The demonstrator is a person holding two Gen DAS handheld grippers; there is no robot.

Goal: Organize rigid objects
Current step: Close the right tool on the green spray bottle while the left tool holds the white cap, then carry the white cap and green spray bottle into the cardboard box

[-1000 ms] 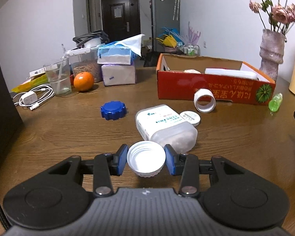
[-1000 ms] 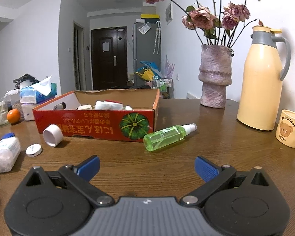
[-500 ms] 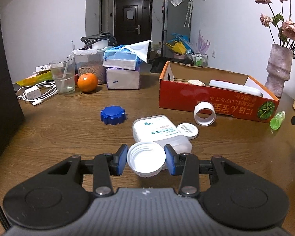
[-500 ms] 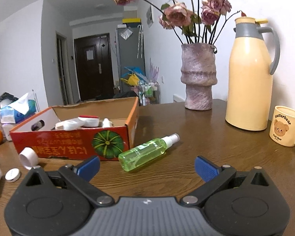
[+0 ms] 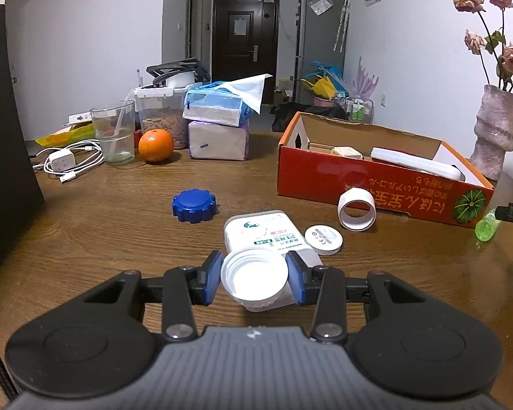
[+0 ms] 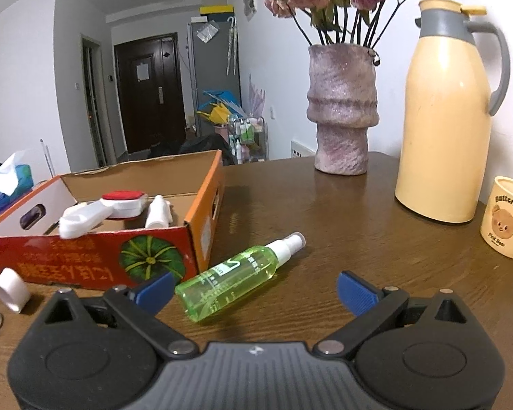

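My left gripper (image 5: 254,278) is shut on a white screw cap (image 5: 253,276), held above the table over the near end of a white plastic bottle (image 5: 266,235) lying on its side. A blue cap (image 5: 194,205), a flat white disc (image 5: 324,239) and a white ring (image 5: 356,209) lie nearby. The red cardboard box (image 5: 376,184) holds several white items. My right gripper (image 6: 256,288) is open, close behind a green spray bottle (image 6: 239,278) lying beside the box (image 6: 95,256).
An orange (image 5: 155,145), a glass (image 5: 114,131), a charger with cable (image 5: 63,162) and tissue packs (image 5: 219,119) crowd the far left. A vase (image 6: 342,109), a cream thermos (image 6: 448,112) and a bear mug (image 6: 506,222) stand at the right.
My left gripper has lifted the white cap and pulled back a little from the bottle. My right gripper has moved forward and down toward the green spray bottle, staying open.
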